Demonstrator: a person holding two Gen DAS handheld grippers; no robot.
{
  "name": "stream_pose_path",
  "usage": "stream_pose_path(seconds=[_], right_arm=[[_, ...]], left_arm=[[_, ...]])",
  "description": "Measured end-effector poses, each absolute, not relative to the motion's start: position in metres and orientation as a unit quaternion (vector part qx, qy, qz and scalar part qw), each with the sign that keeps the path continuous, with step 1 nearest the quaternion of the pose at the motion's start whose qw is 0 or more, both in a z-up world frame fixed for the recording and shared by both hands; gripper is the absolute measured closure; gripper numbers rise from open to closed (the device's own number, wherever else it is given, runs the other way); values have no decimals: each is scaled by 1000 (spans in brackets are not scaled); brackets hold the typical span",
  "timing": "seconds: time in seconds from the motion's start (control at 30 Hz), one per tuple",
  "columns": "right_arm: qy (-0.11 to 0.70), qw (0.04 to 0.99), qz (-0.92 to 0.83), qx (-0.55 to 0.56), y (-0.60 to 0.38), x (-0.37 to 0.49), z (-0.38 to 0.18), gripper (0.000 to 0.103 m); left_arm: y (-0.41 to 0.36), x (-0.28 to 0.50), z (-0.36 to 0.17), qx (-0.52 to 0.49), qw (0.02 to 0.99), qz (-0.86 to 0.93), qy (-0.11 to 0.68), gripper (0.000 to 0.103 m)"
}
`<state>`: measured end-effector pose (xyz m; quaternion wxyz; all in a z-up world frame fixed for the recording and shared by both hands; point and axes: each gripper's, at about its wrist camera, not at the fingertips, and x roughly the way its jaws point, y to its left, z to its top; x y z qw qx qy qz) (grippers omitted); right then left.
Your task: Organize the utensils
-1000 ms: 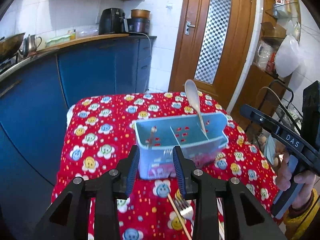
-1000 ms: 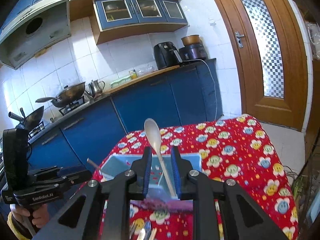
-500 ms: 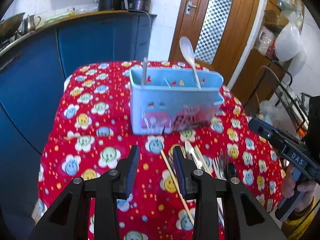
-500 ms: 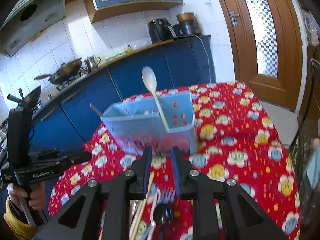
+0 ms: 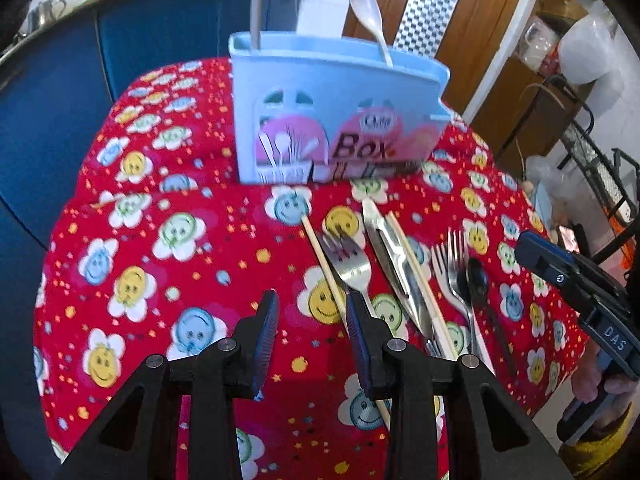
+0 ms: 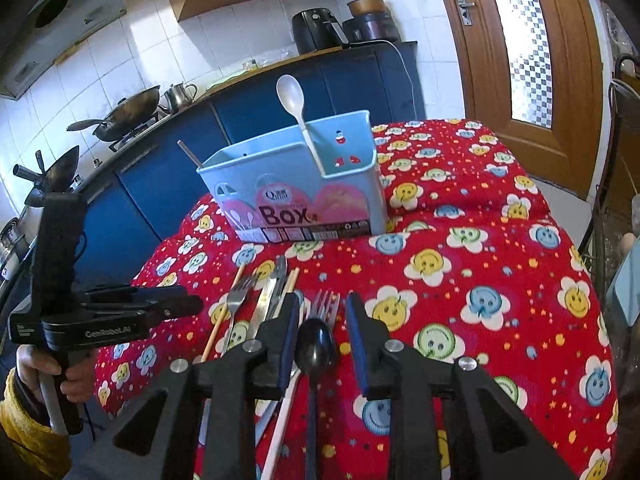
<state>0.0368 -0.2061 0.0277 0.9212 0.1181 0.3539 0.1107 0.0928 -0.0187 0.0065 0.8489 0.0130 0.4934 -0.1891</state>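
The right hand-held gripper [image 6: 322, 338] hangs with jaws apart over the black spoon [image 6: 315, 345], which lies on the table [image 6: 480, 280] among forks and chopsticks, just short of the blue box [image 6: 296, 196]. It looks light, stiff and slick; I'd pinch the handle near the bowl. The left hand-held gripper [image 5: 312, 326] is open too, holding nothing.

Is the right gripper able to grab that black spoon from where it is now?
Probably yes: the right gripper is open, and the black spoon lies between its fingers with nothing on top.
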Motion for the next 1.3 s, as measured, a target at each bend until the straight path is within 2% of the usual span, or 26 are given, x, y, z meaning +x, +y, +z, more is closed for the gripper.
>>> stream_pose_path(seconds=[0.77,0.87,1.0,1.3], right_arm=[[367,915,105,128,-223,32,10,73],[367,915,105,130,-223,32,10,73],[368,915,106,131,-224,32,9,73],[369,915,107,126,-221,31,11,73]], left_arm=[[-51,123,-10,69,814,-177,549,68],[-55,126,-10,72,816,-173,547,74],[-51,131,-9,61,820,-171,542,92],[-21,122,-7,-7,828,-183,530,99]])
